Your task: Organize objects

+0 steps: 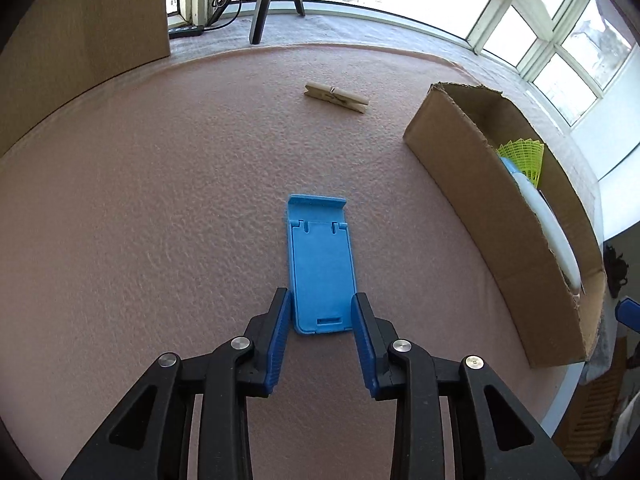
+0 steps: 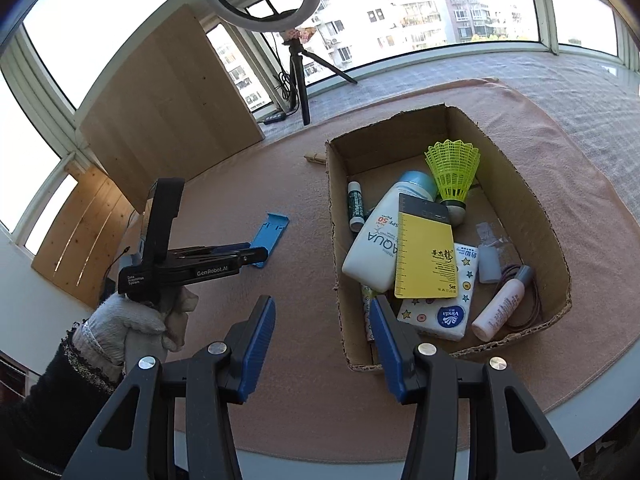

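Here, blue phone stand (image 1: 322, 264) flat, long axis pointing away — left gripper (image 1: 321, 300) jaws straddling its near end, grip unclear.

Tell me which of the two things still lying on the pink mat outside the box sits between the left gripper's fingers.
The blue phone stand: its near end lies between the left gripper fingers. The wooden clothespin lies far beyond it, near the mat's far edge.
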{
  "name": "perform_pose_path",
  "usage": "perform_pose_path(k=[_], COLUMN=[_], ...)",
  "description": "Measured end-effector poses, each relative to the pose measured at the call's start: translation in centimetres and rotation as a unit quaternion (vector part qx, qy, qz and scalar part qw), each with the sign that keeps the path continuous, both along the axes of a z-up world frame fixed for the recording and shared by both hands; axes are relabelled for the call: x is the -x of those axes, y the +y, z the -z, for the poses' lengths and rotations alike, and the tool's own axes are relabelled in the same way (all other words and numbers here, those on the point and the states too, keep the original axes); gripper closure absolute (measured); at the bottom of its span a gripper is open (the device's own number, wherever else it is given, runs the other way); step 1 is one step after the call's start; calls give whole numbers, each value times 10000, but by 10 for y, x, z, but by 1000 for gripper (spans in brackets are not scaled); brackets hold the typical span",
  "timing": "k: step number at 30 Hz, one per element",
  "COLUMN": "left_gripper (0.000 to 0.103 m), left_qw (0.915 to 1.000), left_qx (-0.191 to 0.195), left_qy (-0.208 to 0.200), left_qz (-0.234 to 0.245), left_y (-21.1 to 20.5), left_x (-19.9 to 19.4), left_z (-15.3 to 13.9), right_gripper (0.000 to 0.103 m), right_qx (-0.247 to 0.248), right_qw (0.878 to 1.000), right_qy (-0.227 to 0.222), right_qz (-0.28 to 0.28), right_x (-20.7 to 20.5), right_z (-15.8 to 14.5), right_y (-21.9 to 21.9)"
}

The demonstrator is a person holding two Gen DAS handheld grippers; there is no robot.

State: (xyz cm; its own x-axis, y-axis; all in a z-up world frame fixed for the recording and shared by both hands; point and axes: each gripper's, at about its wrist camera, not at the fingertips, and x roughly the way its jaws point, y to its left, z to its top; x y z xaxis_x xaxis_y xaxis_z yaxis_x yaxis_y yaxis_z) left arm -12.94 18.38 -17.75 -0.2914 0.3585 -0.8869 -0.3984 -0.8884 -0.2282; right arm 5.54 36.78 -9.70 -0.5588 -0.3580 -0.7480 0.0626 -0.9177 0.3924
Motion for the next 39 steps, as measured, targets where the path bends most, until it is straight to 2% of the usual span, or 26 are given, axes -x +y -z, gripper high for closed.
perform_pose_path(k=[6, 10, 12, 14, 16, 21, 25, 30, 34, 39], left_gripper=[70, 68, 66, 55, 52, 52, 52, 53, 53, 63], left_qw=[9995, 9995, 9994, 9993, 9989, 9989, 9990, 9988, 9985, 9982], left_qx=[-276, -306, -340, -373, -441, -418, -409, -422, -473, -509], left_qy=[-97, -74, -71, -87, -151, -179, -187, -198, -244, -257], left_qz=[-90, -80, -63, -50, -6, 71, 79, 135, 124, 174], left_y=[-10, -14, -16, -17, -18, -15, -11, -8, -7, -3], left_x=[-5, -5, -5, -2, -2, -1, 2, 4, 6, 7], left_z=[-3, -6, -7, -6, -6, -5, -5, -5, -2, -1], right_gripper=[58, 58, 58, 58, 58, 58, 63, 66, 75, 83], right_qx=[151, 204, 451, 570, 648, 664, 402, 470, 472, 457], right_qw=[9989, 9970, 9954, 9942, 9927, 9885, 9867, 9835, 9820, 9811], right_qy=[-61, -176, -345, -524, -717, -1139, -1372, -1616, -1711, -1758], right_qz=[-440, -719, -778, -748, -723, -745, -769, -663, -639, -664], right_x=[26, 54, 71, 89, 104, 136, 155, 166, 170, 173], right_z=[-1, 0, 5, 13, 23, 51, 71, 88, 95, 100], right_y=[-34, -56, -64, -70, -76, -90, -99, -98, -97, -96])
